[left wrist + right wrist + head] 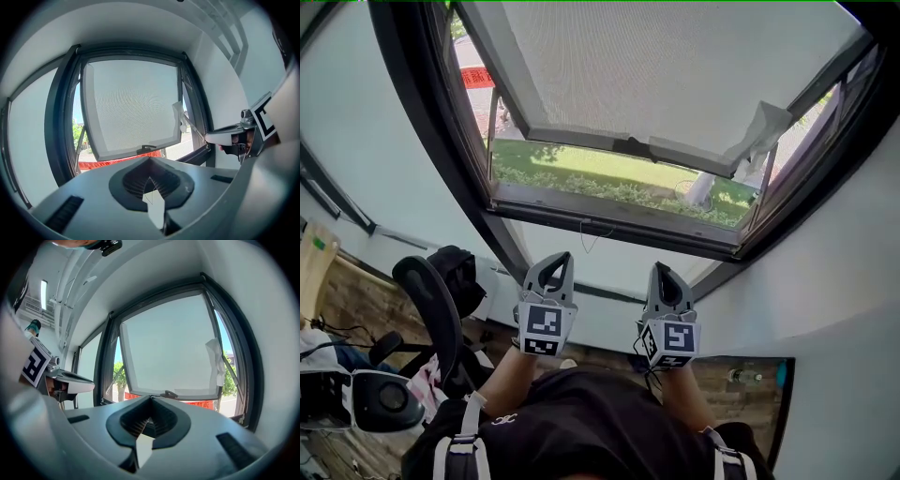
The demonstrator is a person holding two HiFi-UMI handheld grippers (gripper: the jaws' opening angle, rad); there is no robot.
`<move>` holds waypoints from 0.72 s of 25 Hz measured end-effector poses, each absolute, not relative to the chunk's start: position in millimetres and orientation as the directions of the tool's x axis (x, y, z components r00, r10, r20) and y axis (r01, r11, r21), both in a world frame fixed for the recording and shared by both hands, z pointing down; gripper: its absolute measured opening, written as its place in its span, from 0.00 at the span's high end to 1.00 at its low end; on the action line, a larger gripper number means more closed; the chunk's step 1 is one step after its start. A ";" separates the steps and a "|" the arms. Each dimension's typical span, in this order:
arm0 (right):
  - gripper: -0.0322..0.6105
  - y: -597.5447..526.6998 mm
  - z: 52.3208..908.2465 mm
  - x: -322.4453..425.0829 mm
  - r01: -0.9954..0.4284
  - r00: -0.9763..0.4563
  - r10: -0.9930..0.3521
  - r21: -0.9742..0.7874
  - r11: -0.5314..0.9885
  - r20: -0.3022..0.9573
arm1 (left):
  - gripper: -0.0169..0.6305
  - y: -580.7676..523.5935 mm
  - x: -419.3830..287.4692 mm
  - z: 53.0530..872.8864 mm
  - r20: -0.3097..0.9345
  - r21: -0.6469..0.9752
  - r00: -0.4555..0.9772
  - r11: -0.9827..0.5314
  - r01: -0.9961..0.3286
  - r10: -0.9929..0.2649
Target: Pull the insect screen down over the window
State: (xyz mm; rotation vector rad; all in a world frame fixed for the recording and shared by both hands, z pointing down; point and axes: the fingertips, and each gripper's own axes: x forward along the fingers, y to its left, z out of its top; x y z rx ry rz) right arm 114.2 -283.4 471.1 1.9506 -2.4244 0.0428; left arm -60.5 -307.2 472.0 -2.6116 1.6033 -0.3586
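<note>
Hanging in the dark window frame (609, 228): one insect screen (675, 75), pale grey mesh, drawn part of the way down.
- Lower bar (581, 139): its long axis runs side to side across the opening, slightly slanted in the head view, with a small dark handle (633, 147) at mid-length. It stops short of the sill, and grass (609, 180) shows in the gap beneath.
- White scrap (766, 127): dangles at the bar's right end.
- Left claw (556, 265): below the sill and apart from the screen, pointing toward the window. Jaws pressed together. A hair-thin line shows at the tips, and I cannot tell whether it is pinched.
- Right claw (665, 274): just beside the left one, also aimed at the window. Jaws pressed together with nothing between them.
- Office chair (427, 300): on the floor at lower left.
</note>
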 end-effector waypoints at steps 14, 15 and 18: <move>0.95 -284.6 461.2 113.4 -0.977 -0.213 -0.977 -0.002 0.213 0.027 | 0.95 -307.2 -61.2 468.1 0.167 -0.085 0.457 -0.475 -0.876 -0.874; 0.95 -284.9 461.1 113.5 -0.977 -0.211 -0.977 0.001 0.211 0.026 | 0.95 -307.4 -61.2 468.4 0.168 -0.085 0.457 -0.474 -0.876 -0.874; 0.95 -286.3 461.6 113.2 -0.978 -0.211 -0.977 0.000 0.211 0.028 | 0.95 -309.0 -61.1 468.4 0.171 -0.087 0.456 -0.475 -0.876 -0.873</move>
